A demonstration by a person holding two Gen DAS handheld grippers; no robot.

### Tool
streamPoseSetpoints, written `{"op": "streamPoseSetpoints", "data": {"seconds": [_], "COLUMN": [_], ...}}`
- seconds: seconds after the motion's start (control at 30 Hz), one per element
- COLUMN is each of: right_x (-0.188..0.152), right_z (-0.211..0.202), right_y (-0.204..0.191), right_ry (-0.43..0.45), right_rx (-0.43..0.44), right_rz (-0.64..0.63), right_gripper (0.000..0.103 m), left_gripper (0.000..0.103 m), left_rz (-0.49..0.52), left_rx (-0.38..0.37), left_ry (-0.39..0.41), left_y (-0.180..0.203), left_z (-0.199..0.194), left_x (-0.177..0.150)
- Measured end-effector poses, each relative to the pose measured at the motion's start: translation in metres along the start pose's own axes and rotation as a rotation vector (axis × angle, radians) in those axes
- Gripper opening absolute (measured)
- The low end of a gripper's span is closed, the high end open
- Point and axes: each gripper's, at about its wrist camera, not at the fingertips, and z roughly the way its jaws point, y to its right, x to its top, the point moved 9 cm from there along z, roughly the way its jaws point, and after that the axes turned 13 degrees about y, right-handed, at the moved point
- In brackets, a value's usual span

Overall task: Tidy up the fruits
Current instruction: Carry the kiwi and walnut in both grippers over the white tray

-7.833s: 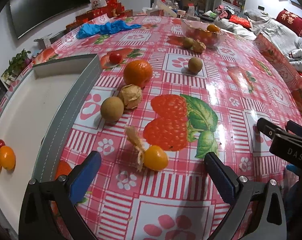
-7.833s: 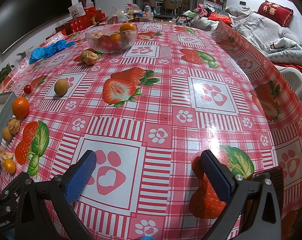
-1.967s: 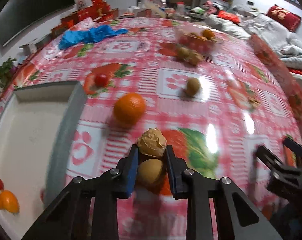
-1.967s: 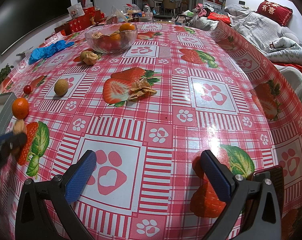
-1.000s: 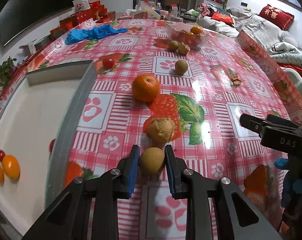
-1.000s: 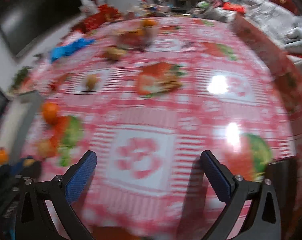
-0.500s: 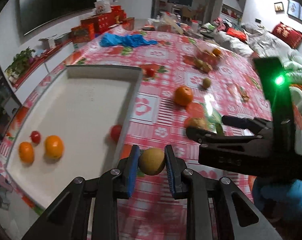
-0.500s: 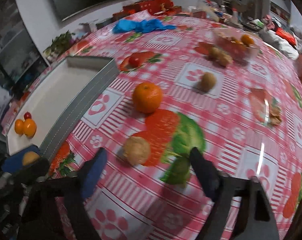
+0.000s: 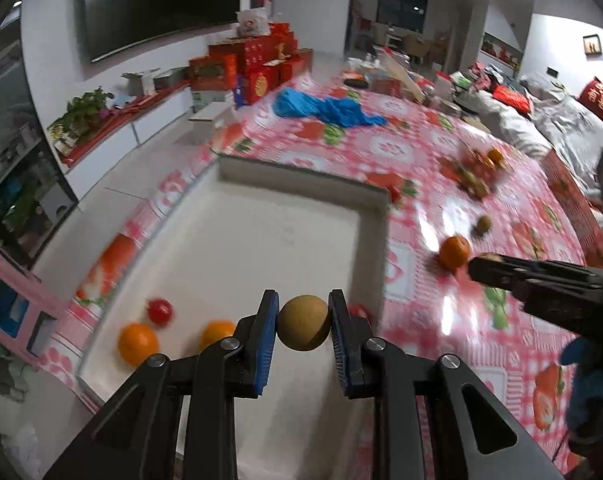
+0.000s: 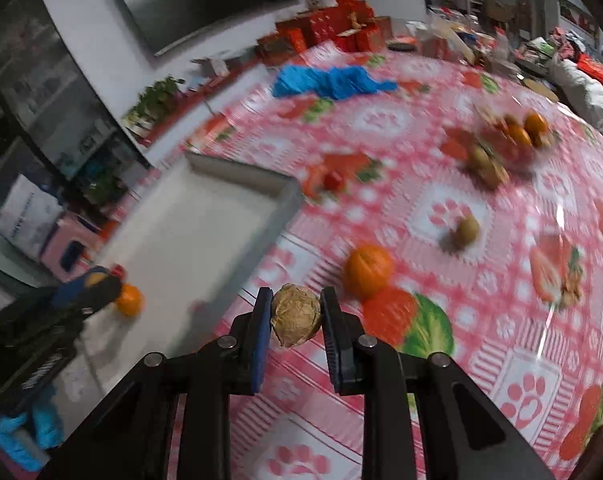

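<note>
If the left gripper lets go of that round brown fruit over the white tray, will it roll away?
Probably a little. The brown fruit looks smooth and nearly round, so it could roll across the flat floor of the tray. The raised rim should likely stop it. It seems firm too: the left gripper squeezes it without denting.

1. We see a red-and-white checked tablecloth (image 9: 433,184) with paw prints and strawberries.
2. We see a white tray (image 9: 261,240).
3. We see a crumpled blue cloth (image 9: 325,110).
</note>
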Motion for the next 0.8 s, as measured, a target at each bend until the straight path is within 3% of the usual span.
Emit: {"op": "streamPoseSetpoints", "data": {"seconds": [0.13, 0.37, 0.8], "right_x": [0.018, 0.024, -0.009], "right_z": [0.010, 0.033, 0.065], "right_y": [-0.028, -0.068, -0.085], "right_ry": [-0.010, -0.055, -0.151], "right_rx": [0.058, 0.096, 0.092], "right_rz": [-0.005, -0.058, -0.098], "right_gripper": [0.026, 0.026, 0.026], "left_gripper": [0.027, 0.027, 0.027], "left_rz": [-0.012, -0.036, -0.055], "left_rx": [0.049, 0.103, 0.108], "left_ry": [0.008, -0.016, -0.057], "left_y": [-0.021, -0.045, -0.052], "left_z": [0.007, 0.022, 0.037], "left_x": [0.013, 0.008, -0.010]}}
